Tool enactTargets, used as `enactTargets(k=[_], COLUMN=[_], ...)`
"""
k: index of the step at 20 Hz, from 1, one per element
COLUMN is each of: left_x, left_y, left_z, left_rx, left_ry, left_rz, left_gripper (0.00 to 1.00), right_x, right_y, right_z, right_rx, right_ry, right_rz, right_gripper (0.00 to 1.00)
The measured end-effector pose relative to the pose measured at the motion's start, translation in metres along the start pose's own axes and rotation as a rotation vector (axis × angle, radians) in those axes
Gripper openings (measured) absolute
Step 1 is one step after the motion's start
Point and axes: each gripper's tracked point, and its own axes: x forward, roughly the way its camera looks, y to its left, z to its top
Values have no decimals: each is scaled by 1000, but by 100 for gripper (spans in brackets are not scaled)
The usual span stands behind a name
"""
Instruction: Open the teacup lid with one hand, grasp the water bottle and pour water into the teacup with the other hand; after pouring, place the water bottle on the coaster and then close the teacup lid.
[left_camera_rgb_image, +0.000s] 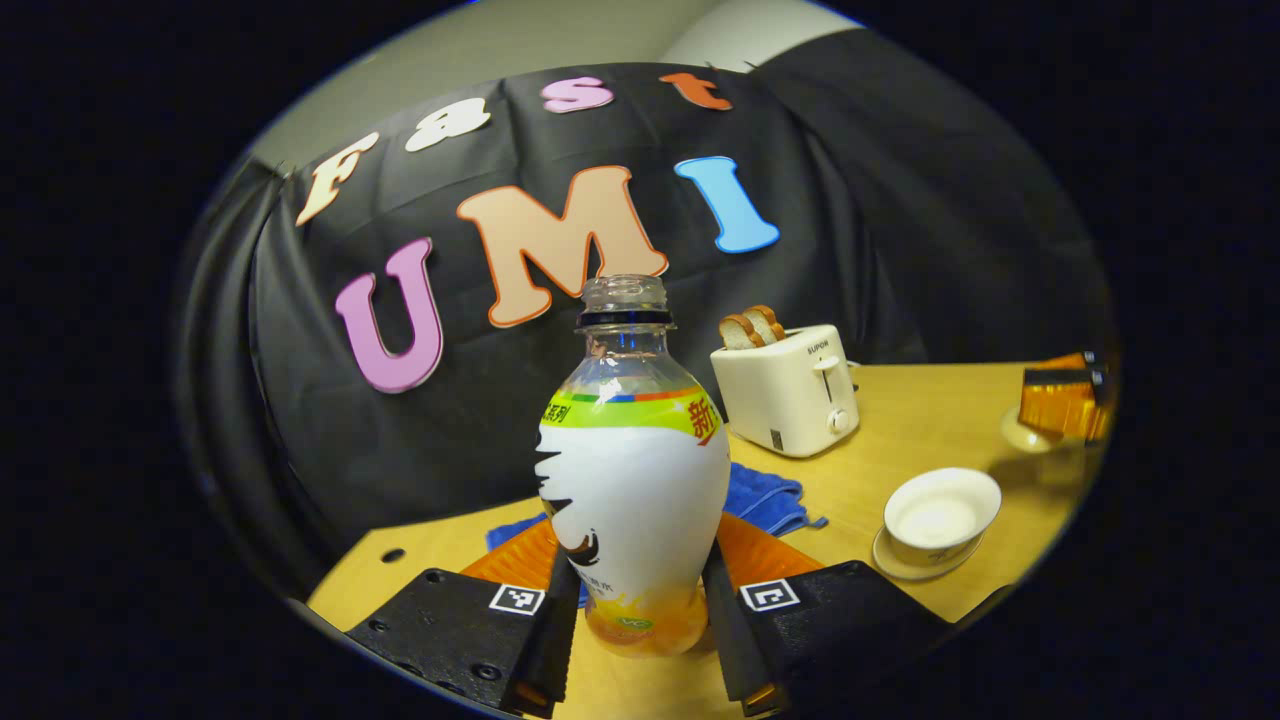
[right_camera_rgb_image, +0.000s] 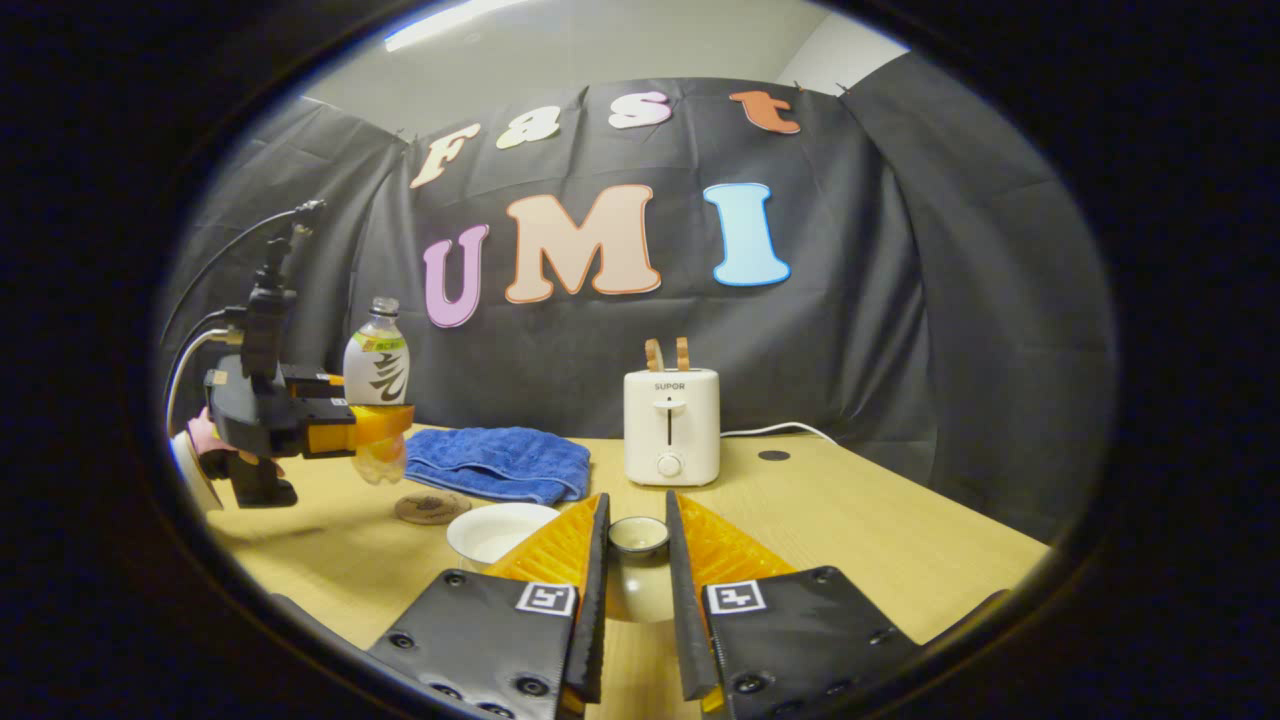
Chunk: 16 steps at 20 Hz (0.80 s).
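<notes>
Open surface (right_camera_rgb_image: 850, 520) right of the toaster (right_camera_rgb_image: 671, 425), bare to the edge. Crowded on the left: blue towel (right_camera_rgb_image: 500, 462) just beside the coaster (right_camera_rgb_image: 428, 507), teacup (right_camera_rgb_image: 497, 530) in front. Narrow gap between towel and toaster.

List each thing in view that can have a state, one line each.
bottle: uncapped, upright, lifted off the table, held low on its body.
left gripper: shut on bottle.
teacup: lid off, on its saucer.
lid: off the teacup, held by its knob.
right gripper: shut on lid.
coaster: bare, below the bottle.
toaster: two slices sticking up.
towel: crumpled on the table.
</notes>
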Motion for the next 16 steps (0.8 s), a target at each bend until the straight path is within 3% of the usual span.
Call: enactTargets(k=[3,9,16], left_x=[11,28,30], left_y=[2,-12,-9], left_z=[-7,-23,-30], left_rx=[-115,-145,-160], left_ry=[7,44,52], left_rz=[2,-35,-26], left_gripper=[56,56,57], right_x=[0,1,1], right_y=[0,0,-1], right_z=[0,0,-1], right_rx=[0,0,0], right_ry=[-1,0,-1], right_rz=[0,0,0], right_gripper=[32,33,33])
